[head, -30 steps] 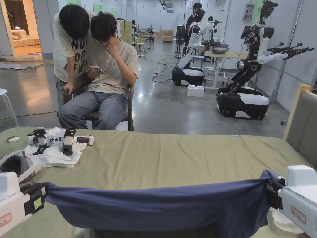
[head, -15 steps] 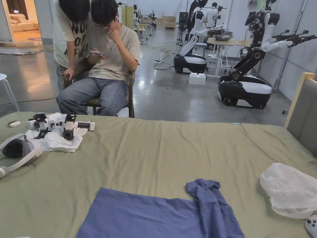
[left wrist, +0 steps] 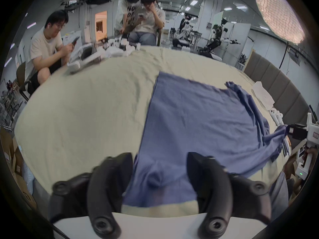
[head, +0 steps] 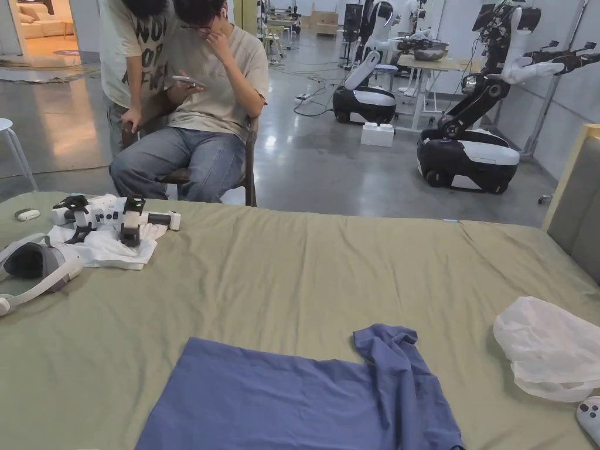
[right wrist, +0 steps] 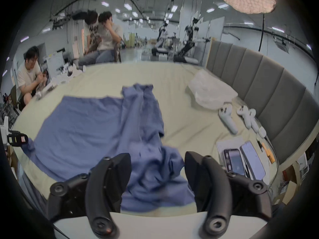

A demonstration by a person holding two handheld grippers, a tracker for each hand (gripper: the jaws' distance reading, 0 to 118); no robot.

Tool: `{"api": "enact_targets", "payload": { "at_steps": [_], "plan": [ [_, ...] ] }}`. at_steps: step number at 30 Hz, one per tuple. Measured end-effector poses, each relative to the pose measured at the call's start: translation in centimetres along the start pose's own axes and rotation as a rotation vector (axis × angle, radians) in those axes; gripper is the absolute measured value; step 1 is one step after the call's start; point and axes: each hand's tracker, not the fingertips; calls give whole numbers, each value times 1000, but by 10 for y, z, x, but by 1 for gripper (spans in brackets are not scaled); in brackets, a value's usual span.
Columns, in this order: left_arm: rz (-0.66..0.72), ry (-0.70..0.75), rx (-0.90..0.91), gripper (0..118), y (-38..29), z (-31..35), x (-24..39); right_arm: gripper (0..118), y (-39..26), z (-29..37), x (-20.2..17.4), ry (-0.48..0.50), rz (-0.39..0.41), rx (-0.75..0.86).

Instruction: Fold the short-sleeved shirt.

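Observation:
The blue short-sleeved shirt (head: 281,398) lies spread on the olive bed sheet (head: 328,275), its left part flat and its right side bunched in a long ridge (head: 398,369). In the left gripper view my left gripper (left wrist: 159,160) is open at the near edge, its jaws wide apart over the shirt's (left wrist: 198,122) near left corner. My right gripper (right wrist: 157,158) is open too, with the crumpled near right corner of the shirt (right wrist: 86,127) between its jaws. In the left gripper view the right gripper (left wrist: 293,132) sits at the shirt's raised corner.
A white plastic bag (head: 551,351) and white controllers (right wrist: 227,120) lie on the right near the grey headboard (right wrist: 259,80). Phones (right wrist: 243,158) rest near the right gripper. A headset (head: 35,275) and spare grippers (head: 117,220) sit far left. People (head: 205,117) sit beyond the bed.
A second ago both grippers held the shirt stretched in the air. It now lies on the bed, and both grippers have dropped low at the near edge with their jaws apart.

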Motion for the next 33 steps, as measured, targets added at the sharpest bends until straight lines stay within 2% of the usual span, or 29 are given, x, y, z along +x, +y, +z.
{"api": "enact_targets", "payload": {
  "at_steps": [7,11,13,15,16,18,20,21,23,28,31,33],
  "plan": [
    [-38,-6,247,71,53,22,40,71,53,15,-32,13,3,267],
    [-74,9,410,64,82,41,66,70,78,24,-54,46,-23,401],
    [-89,37,483,49,91,48,75,58,89,27,-65,43,-26,463],
    [-107,61,558,46,99,56,84,51,98,32,-74,41,-32,518],
    [-109,80,585,40,102,60,87,42,102,32,-79,39,-35,542],
    [-114,98,640,21,106,66,93,11,107,35,-86,42,-42,605],
    [-120,105,674,3,107,70,96,7,111,38,-92,38,-38,634],
    [-123,117,694,0,107,72,97,2,113,40,-94,41,-33,641],
    [-118,128,723,0,106,75,96,1,114,41,-99,45,-25,664],
    [-94,127,679,0,110,61,83,0,114,34,-100,60,-6,664],
    [-61,131,518,0,123,24,62,0,110,21,-97,73,0,617],
    [-24,83,424,0,135,-8,46,0,107,11,-94,69,3,579]
  ]
}}
